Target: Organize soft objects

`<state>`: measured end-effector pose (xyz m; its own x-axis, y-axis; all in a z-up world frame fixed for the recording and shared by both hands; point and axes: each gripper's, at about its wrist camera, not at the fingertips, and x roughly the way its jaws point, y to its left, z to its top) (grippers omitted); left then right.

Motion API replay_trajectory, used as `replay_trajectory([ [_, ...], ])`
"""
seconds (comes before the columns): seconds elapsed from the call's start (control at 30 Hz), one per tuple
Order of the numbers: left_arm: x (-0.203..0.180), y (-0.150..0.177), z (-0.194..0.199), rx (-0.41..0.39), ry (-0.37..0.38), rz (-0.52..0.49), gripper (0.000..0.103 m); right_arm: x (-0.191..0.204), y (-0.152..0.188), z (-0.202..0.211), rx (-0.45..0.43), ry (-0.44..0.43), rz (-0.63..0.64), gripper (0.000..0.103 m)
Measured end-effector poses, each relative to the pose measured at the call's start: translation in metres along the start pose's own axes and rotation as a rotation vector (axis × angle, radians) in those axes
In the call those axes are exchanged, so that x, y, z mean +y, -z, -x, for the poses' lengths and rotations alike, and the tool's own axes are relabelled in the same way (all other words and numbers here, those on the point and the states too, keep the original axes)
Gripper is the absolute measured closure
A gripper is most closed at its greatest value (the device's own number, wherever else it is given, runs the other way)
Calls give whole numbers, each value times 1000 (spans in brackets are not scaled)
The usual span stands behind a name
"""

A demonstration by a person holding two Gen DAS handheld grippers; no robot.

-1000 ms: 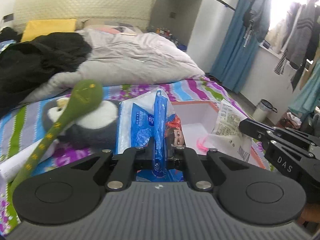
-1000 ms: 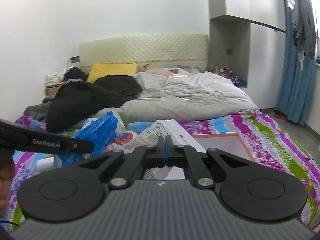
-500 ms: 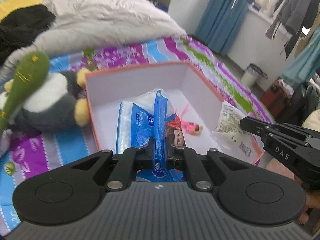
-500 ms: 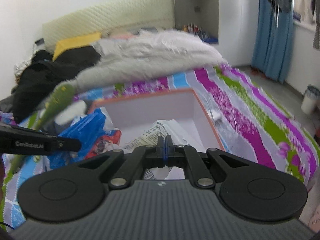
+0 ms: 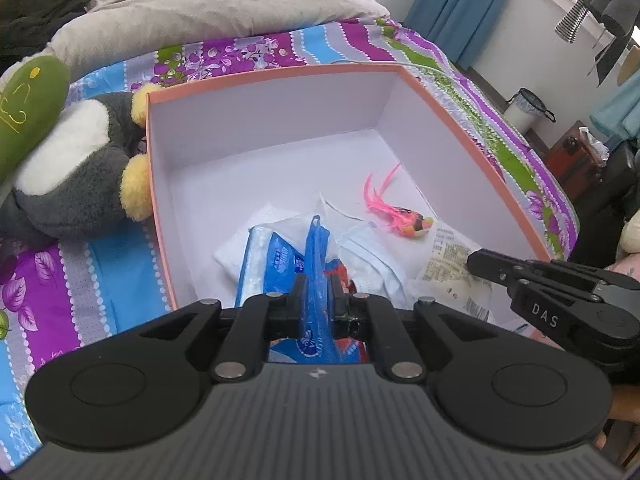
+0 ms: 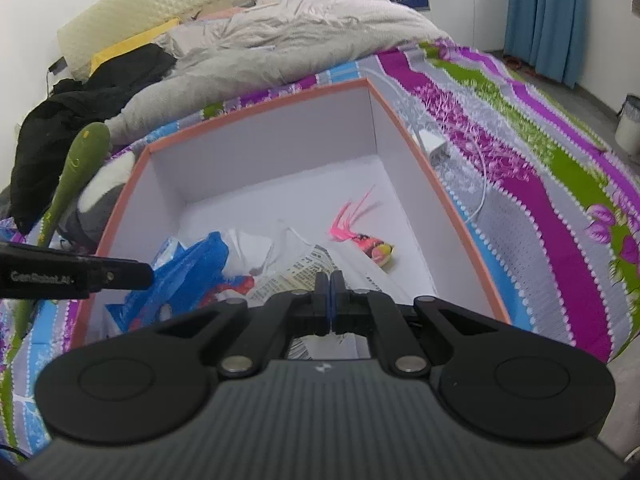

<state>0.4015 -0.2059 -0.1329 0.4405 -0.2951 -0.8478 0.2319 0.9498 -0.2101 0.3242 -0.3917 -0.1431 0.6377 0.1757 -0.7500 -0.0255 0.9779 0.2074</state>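
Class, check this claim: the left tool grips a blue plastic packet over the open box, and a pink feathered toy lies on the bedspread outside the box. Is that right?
One detail is wrong. The pink feathered toy lies inside the open box, on its white floor, not on the bedspread. The left wrist view shows this. The left tool does grip the blue plastic packet over the box.

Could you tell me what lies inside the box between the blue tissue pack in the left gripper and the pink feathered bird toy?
A pale face mask lies on the box floor between the blue tissue pack and the pink feathered bird toy, clearest in the left wrist view.
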Motion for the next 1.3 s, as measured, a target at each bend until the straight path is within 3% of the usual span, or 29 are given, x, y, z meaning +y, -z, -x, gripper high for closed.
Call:
replay_trajectory([
  [0.07,1,-2,-2,8,-10,-1,91,-2,0,-5,11,1,-7,97],
  [0.13,3,-4,-3,10,-19,-7,73,-4,0,-9,27,3,-18,95],
  [0.17,3,-4,-1,4,-26,-9,54,-5,-1,-11,34,7,-22,87],
  [0.2,3,-5,1,-9,-32,-13,48,-5,-1,-10,33,8,-25,78],
  [0.23,3,-5,4,-21,-37,-20,48,-6,-1,-9,23,8,-28,60],
  [0.27,3,-5,6,-26,-38,-24,48,-5,-2,-5,8,11,-28,56],
  [0.5,4,-10,40,-81,-20,-24,48,2,-17,31,-76,6,-32,57],
  [0.8,-3,-6,117,-203,27,-60,48,31,-29,102,-209,-13,-5,57],
  [1.07,-13,23,186,-314,38,-112,48,54,-15,160,-301,-20,30,57],
  [1.3,-12,57,233,-377,42,-95,48,69,5,198,-351,-40,58,57],
])
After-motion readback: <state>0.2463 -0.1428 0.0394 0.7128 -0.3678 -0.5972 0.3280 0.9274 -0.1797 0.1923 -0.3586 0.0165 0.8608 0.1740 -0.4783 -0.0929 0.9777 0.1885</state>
